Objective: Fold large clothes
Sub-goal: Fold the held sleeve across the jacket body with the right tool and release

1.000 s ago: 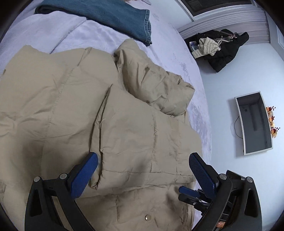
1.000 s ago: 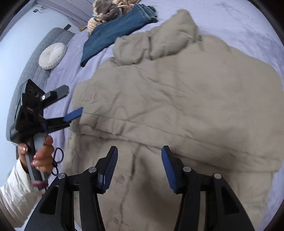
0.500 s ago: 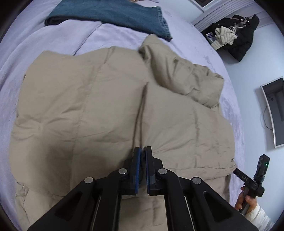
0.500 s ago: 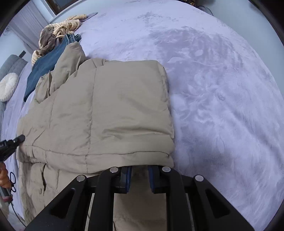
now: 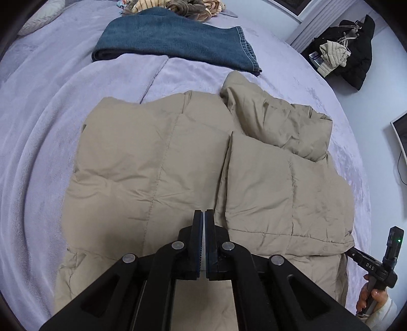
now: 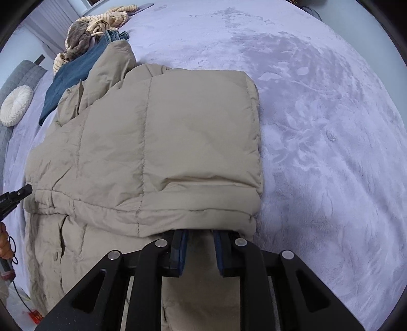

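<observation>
A beige puffer jacket (image 5: 157, 163) lies folded on the lavender bed (image 5: 38, 127), its sleeve panels laid inward and the hood bunched at the far right. My left gripper (image 5: 204, 216) hovers over the jacket's middle, shut with nothing between its pads. In the right wrist view the jacket (image 6: 165, 142) fills the centre. My right gripper (image 6: 201, 233) has its tips tucked under the near folded hem; its jaws are opening, with beige fabric lying loose between them. A hand holds this gripper's body (image 5: 374, 262) at the jacket's right corner.
Folded blue jeans (image 5: 173, 40) and a heap of striped clothes (image 5: 178, 5) lie at the bed's far end. A black coat (image 5: 356, 51) hangs by the wall and a screen (image 5: 400, 135) is mounted at right. A round white cushion (image 6: 16, 105) rests at left.
The left gripper went from wide open to shut and drew back from the jacket. The right gripper shifted to the jacket's right hem, closed there, then parted again.
</observation>
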{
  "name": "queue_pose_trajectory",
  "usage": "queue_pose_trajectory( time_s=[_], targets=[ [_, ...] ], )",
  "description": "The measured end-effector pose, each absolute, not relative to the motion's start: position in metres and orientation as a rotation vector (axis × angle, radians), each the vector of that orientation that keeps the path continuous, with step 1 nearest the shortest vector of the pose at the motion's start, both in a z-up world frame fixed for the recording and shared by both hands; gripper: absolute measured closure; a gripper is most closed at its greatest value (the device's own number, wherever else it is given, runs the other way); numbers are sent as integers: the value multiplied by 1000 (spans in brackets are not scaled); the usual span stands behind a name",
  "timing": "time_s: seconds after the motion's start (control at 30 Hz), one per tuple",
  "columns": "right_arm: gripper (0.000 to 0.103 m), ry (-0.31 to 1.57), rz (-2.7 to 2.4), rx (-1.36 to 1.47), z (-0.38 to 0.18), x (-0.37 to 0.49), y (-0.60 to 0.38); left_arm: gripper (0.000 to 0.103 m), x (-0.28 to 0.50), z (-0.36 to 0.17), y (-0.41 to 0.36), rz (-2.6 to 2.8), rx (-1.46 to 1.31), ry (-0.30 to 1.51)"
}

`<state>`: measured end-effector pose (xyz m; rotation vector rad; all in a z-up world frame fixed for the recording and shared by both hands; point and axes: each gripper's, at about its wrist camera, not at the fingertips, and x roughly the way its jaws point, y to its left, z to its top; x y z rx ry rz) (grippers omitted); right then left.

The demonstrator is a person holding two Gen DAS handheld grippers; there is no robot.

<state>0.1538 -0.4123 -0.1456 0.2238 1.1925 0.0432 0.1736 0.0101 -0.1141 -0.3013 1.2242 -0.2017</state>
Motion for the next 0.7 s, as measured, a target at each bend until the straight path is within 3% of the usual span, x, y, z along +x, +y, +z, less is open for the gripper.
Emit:
queue_pose_trajectory(
  time_s=[0.07,0.37,0.43,0.53,0.7],
  targets=[
    [52,1190,62,246,-140,145,-412,101,179,-114,7,-210,-286,1234],
    [49,1029,29,301,-89,121,-437,101,192,-106,-24,-259,-258,1221],
    [49,1011,-3,399,-90,131,-460,101,196,-103,-32,-270,-244,1209],
    [73,1008,-15,556,-103,157,-489,101,206,-101,-44,-284,-238,1209],
    [74,1058,28,676,-134,195,-495,101,214,-123,-66,-272,-153,1248]
  ],
)
